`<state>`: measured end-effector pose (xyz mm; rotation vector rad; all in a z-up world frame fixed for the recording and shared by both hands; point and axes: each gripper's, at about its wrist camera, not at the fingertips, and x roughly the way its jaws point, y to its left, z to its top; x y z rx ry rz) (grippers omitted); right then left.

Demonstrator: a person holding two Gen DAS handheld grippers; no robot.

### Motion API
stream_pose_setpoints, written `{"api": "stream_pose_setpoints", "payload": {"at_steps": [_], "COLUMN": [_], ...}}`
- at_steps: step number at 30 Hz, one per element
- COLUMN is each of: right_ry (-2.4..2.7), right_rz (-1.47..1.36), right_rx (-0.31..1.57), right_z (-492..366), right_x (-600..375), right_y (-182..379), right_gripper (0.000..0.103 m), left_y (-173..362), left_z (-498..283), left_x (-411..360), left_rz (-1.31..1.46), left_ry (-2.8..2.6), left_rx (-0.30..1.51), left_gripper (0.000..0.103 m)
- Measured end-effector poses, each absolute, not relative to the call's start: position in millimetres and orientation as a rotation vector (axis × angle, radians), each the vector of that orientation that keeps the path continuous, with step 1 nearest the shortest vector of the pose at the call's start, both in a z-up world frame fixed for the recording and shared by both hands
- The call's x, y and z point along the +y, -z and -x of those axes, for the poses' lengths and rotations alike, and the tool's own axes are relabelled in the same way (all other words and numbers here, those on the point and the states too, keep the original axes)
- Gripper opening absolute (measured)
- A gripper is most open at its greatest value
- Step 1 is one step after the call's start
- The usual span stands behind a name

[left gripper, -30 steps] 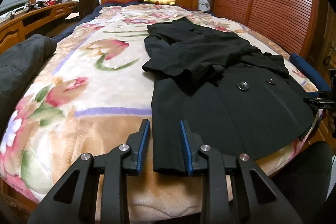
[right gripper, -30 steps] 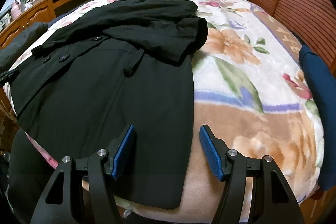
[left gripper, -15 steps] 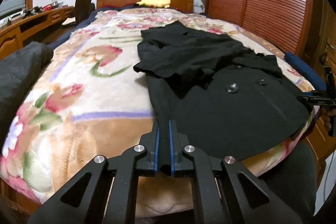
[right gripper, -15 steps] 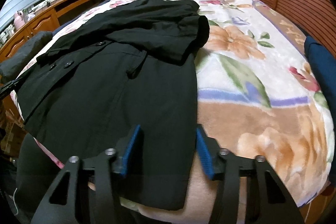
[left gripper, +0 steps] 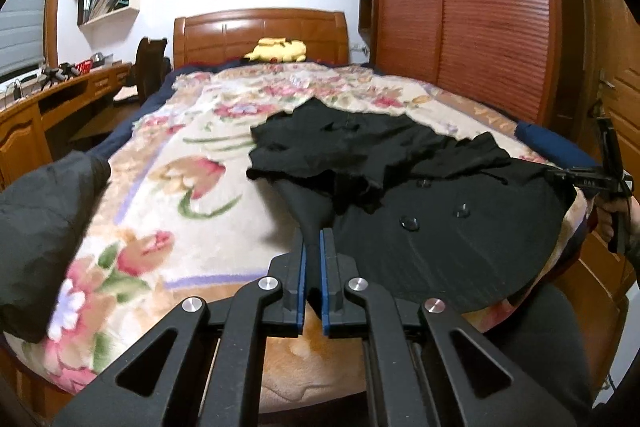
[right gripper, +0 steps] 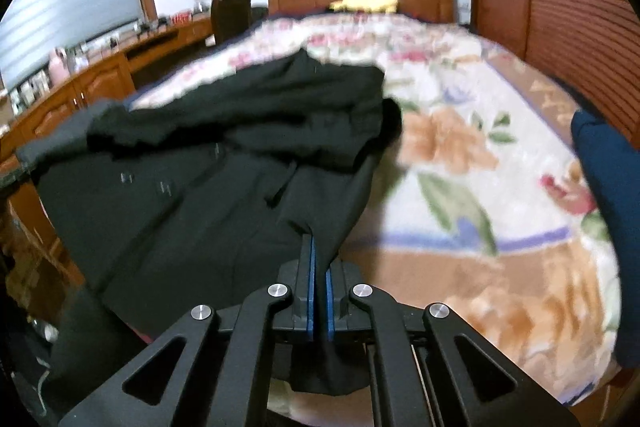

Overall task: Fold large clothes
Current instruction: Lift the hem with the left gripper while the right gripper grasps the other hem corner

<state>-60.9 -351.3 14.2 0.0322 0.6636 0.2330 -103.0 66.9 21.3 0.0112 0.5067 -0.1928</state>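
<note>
Left wrist view: left gripper (left gripper: pixel 313 247) clamped on hem of one black buttoned coat (left gripper: pixel 440 227), spread on floral blanket (left gripper: pixel 160 187); three buttons visible; one yellow plush toy (left gripper: pixel 276 49) at 12 o'clock.

Right wrist view: right gripper (right gripper: pixel 318 267) clamped on coat hem; one blue cushion (right gripper: pixel 608 227) at 3 o'clock.

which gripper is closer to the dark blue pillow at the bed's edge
Right. The right gripper, shut on the black coat, is beside the dark blue pillow; the left gripper grips the hem's far corner.

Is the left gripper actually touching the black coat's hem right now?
Touching. The left wrist view shows the left gripper shut on the black coat, with fabric pulled up taut between its blue pads.
</note>
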Motion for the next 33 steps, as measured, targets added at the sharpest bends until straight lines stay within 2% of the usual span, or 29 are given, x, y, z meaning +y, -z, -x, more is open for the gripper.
{"api": "stream_pose_setpoints", "payload": {"at_steps": [15, 26, 33], "right_ry": [-0.222, -0.256, -0.278], "right_rz": [-0.024, 0.008, 0.034], "right_rx": [0.444, 0.360, 0.306], "right_z": [119, 179, 185], "right_x": [-347, -345, -347], "right_y": [-106, -120, -129], "right_gripper": [0.003, 0.003, 0.003], "left_y": [-116, -146, -169], "left_z": [139, 171, 181], "left_x": [72, 77, 80], "left_rz": [-0.075, -0.085, -0.093], "left_ry": [0.204, 0.199, 0.176], "left_rx": [0.314, 0.241, 0.191], "left_gripper": [0.005, 0.005, 0.005]}}
